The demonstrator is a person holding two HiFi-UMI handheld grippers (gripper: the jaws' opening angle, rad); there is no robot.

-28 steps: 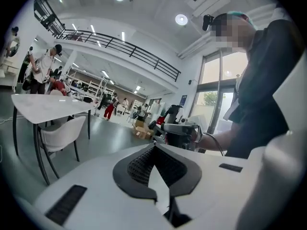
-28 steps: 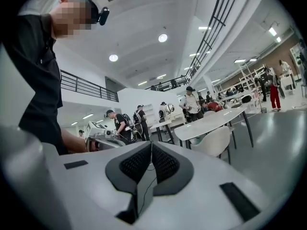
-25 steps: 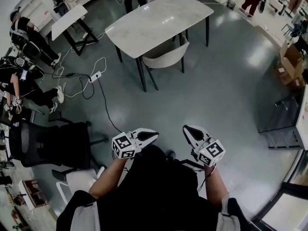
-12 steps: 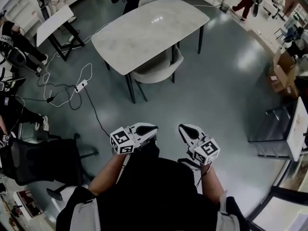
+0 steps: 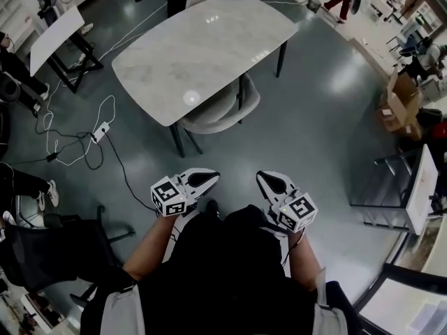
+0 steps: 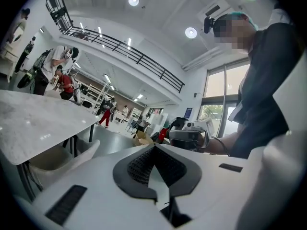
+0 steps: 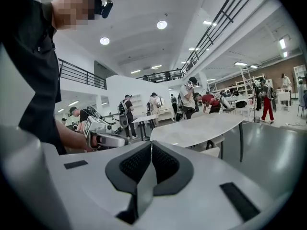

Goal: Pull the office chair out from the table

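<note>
A pale beige shell chair [image 5: 222, 112] stands tucked under the near edge of a white marble-look table [image 5: 202, 47]. My left gripper [image 5: 212, 176] and right gripper [image 5: 260, 176] are held side by side in front of my body, well short of the chair and pointing toward it. Both are shut with nothing between the jaws. In the left gripper view the shut jaws [image 6: 154, 148] face the chair [image 6: 62, 158] under the table [image 6: 33, 121]. The right gripper view shows its shut jaws [image 7: 151, 145], with the table [image 7: 201, 128] and chair [image 7: 213, 150] beyond.
A black mesh office chair [image 5: 49, 250] stands at my lower left. A power strip with cables [image 5: 100, 129] lies on the floor left of the table. A second white table [image 5: 56, 32] is at the upper left; cardboard boxes [image 5: 399, 100] and a metal frame [image 5: 387, 180] at the right. People stand around the room's edges.
The table and beige chair have come nearer and lower in the head view as I walk toward them. Both grippers stay shut and keep their pose in front of me.
</note>
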